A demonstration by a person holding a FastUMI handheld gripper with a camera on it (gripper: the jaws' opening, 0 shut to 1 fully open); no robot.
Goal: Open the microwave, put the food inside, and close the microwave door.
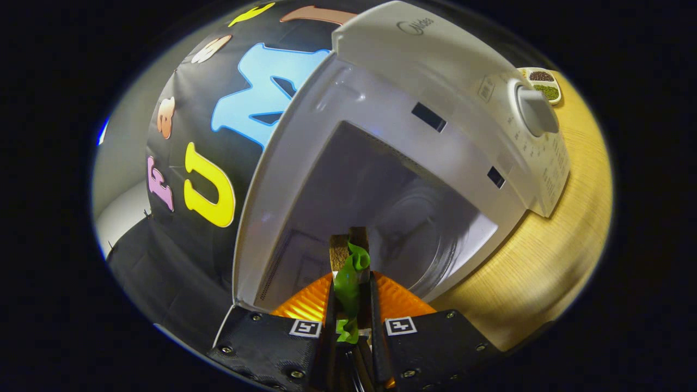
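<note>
The gripper [350,305], clamped on the food [348,277], holds it at the open microwave [414,125] mouth, ready to go in.

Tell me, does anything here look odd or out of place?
Nothing stands out. The microwave stands open, its cavity bare, and the gripper is shut on the food, a sandwich with green leaf, at the opening above an orange plate.
</note>
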